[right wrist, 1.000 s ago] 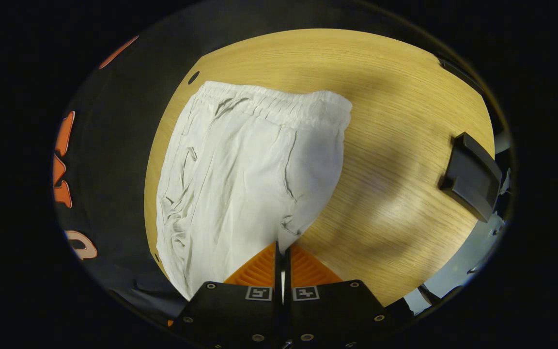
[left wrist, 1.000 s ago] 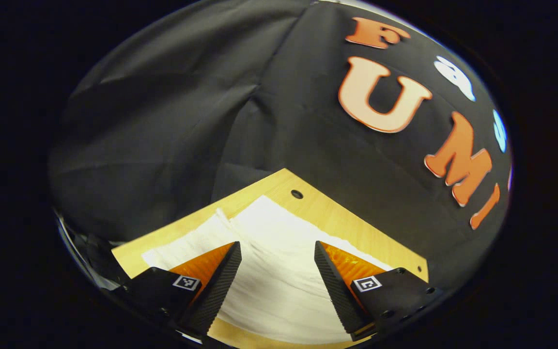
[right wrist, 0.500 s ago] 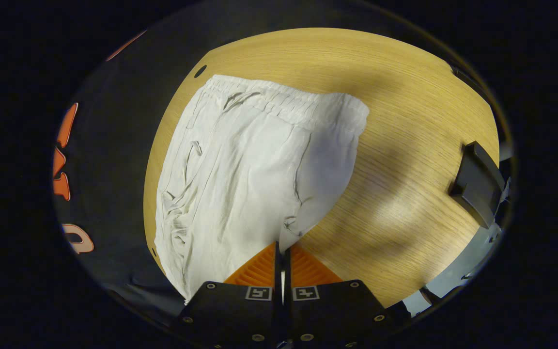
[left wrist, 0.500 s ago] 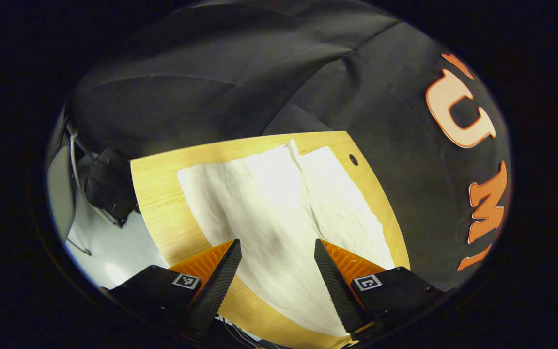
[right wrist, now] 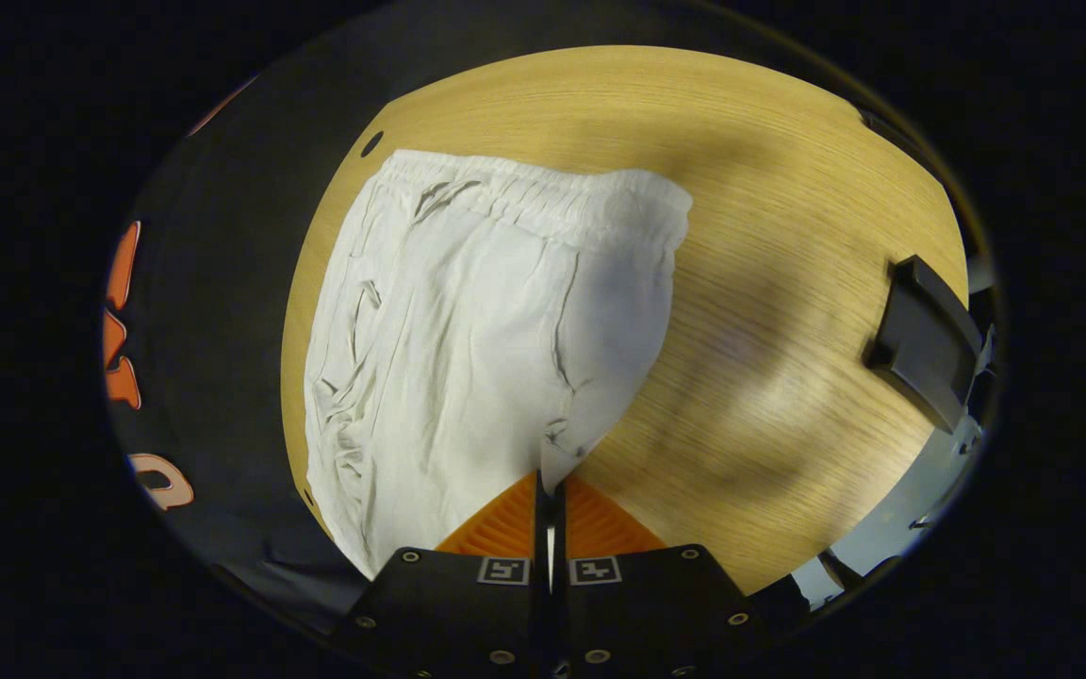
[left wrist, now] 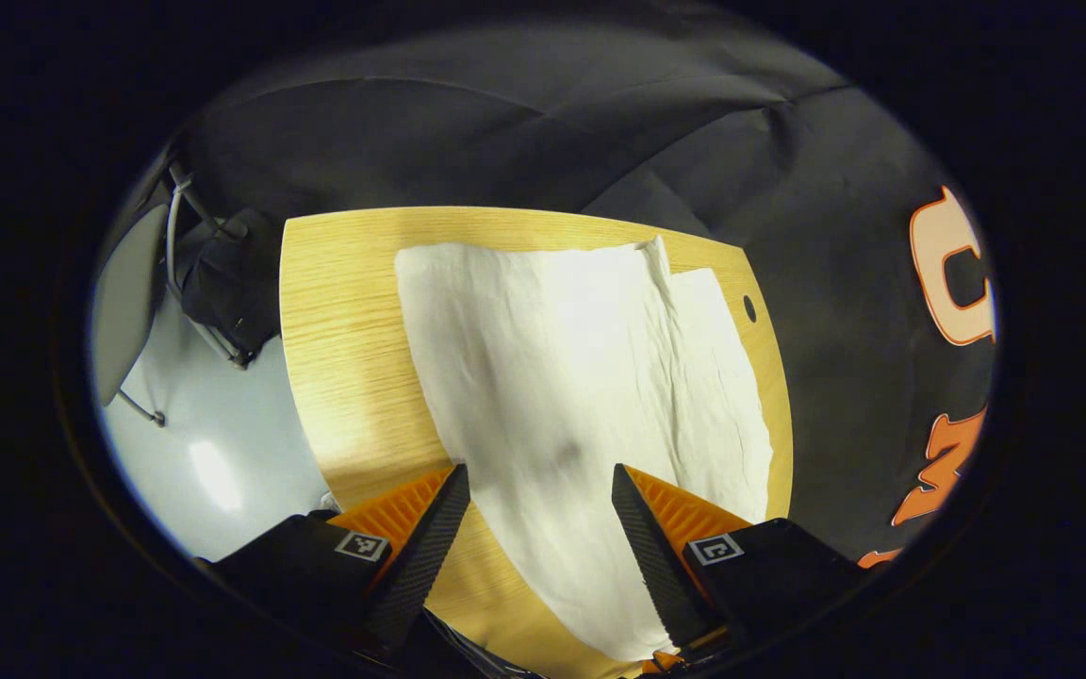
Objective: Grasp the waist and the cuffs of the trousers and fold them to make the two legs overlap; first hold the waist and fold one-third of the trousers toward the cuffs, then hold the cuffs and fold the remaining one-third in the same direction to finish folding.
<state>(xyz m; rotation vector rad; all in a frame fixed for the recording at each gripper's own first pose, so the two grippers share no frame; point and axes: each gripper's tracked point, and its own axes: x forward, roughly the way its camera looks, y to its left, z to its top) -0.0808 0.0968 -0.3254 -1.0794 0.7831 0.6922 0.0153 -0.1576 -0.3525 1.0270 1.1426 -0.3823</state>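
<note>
White trousers (right wrist: 468, 330) spread flat on wooden table (right wrist: 788, 236), elastic waistband (right wrist: 543, 193) at far end in right gripper view. Right gripper (right wrist: 550, 490) clamped shut on fabric edge; left gripper (left wrist: 540, 509) wide open above cloth, holding nothing. Risk: thin pinch slipping, or one-sided lift skewing the fold; bare tabletop on one side, booth wall close beside the other.

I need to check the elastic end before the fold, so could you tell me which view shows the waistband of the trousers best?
The right gripper view shows it best: the gathered waistband runs across the far end of the white trousers, fully visible on the table. The left gripper view shows the trousers' smooth leg fabric and no gathered band that I can make out.
</note>
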